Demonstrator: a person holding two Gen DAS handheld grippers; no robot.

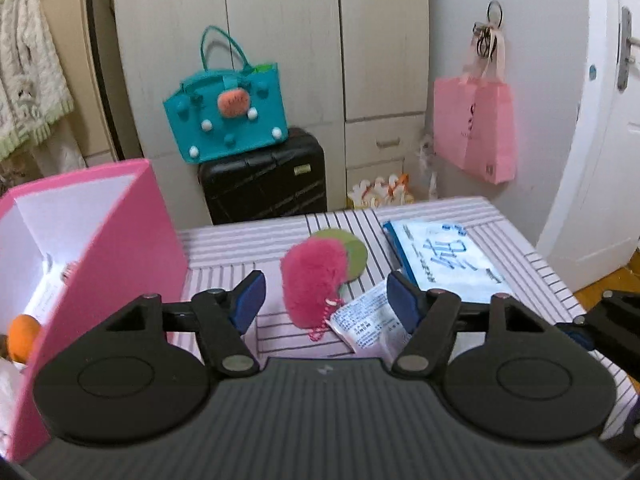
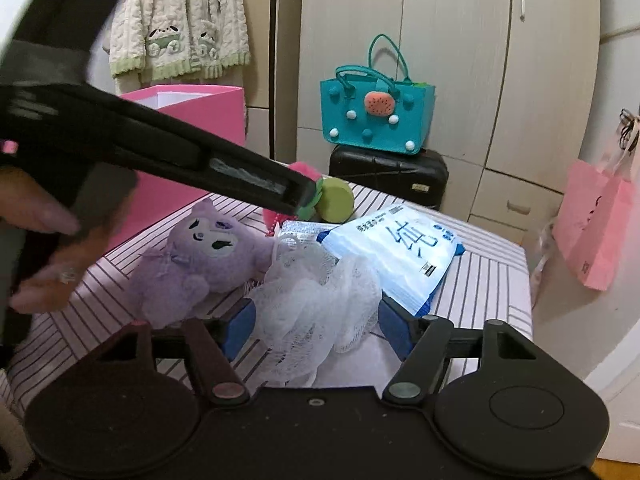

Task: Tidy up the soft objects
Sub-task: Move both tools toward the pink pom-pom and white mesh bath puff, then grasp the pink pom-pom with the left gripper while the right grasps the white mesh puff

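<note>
Left gripper [image 1: 326, 300]: blue-padded fingers spread apart, holding nothing; pink pompom between them but past the tips.
Pink pompom [image 1: 310, 280]: fluffy, rounded, with a bead chain; lies on the striped table [image 1: 520, 240], touching a flat green felt disc [image 1: 352, 252].
Small packet [image 1: 360, 320]: crinkled printed plastic, just beside the pompom, partly hidden by the right finger.
Right gripper [image 2: 316, 324]: fingers wide, flanking the mesh sponge; contact with the pads hard to judge.
Mesh sponge [image 2: 316, 312]: white netting, bunched and frilly, resting on the table.
Purple plush [image 2: 204, 260]: soft, horned cartoon figure, lying tilted, touching the sponge.
Wipes pack [image 2: 400, 252]: glossy blue-white pouch, flat, behind the sponge.
Pink box [image 1: 100, 248]: stiff card, white inside, on the table's left; an orange ball [image 1: 22, 338] within, other contents cut off.
</note>
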